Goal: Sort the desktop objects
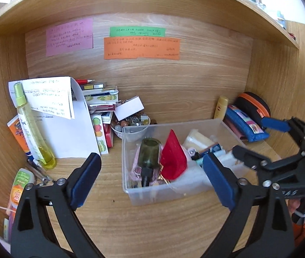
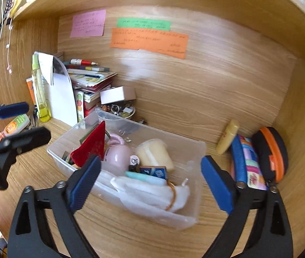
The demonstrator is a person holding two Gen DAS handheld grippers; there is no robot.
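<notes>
Wooden desk [image 1: 113, 221] boards are framing a cluttered alcove, with pink [image 1: 69, 36], green [image 1: 137, 31] and orange notes [image 1: 141, 48] sticking to the back panel. Two hand-held grippers are hovering over a clear plastic bin [image 1: 173, 190] sitting near the middle of the surface. Both the left gripper [image 1: 151, 180] and the right gripper [image 2: 150, 182] are standing with jaws wide apart, gripping nothing. Inside the bin are lying a dark green bottle [image 1: 149, 154], a red felt piece [image 1: 172, 154], a pale yellow cup [image 2: 154, 152] and white cloth [image 2: 152, 189]. Papers [image 1: 51, 99], stacked booklets [image 1: 100, 99] and a yellow spray bottle [image 1: 32, 126] are crowding the back-left corner, while a blue pouch [image 1: 244, 122] and an orange-zippered black case [image 1: 253, 105] are resting against the right wall.
</notes>
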